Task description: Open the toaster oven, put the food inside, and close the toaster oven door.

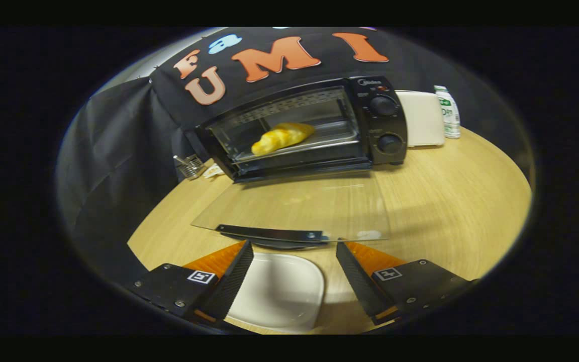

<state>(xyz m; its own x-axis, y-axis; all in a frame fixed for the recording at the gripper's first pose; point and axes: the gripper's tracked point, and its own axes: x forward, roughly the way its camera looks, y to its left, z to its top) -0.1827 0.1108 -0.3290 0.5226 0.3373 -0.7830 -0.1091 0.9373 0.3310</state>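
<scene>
A black toaster oven (375,123) stands at the back of the round wooden table (460,201), with two knobs on its right panel. Its glass door (299,208) hangs fully open and lies flat toward me, the dark handle bar (272,234) at its near edge. A golden croissant (282,138) rests on the rack inside the oven. My gripper (294,264) is open, its fingers just short of the door handle and a little above the table. A white plate (279,291) with nothing on it lies between and below the fingers.
To the right of the oven stands a white box-shaped appliance (422,118), with a white bottle bearing a green label (448,110) beside it. A small wire rack (189,166) sits at the oven's left, near the table edge. Black cloth hangs behind.
</scene>
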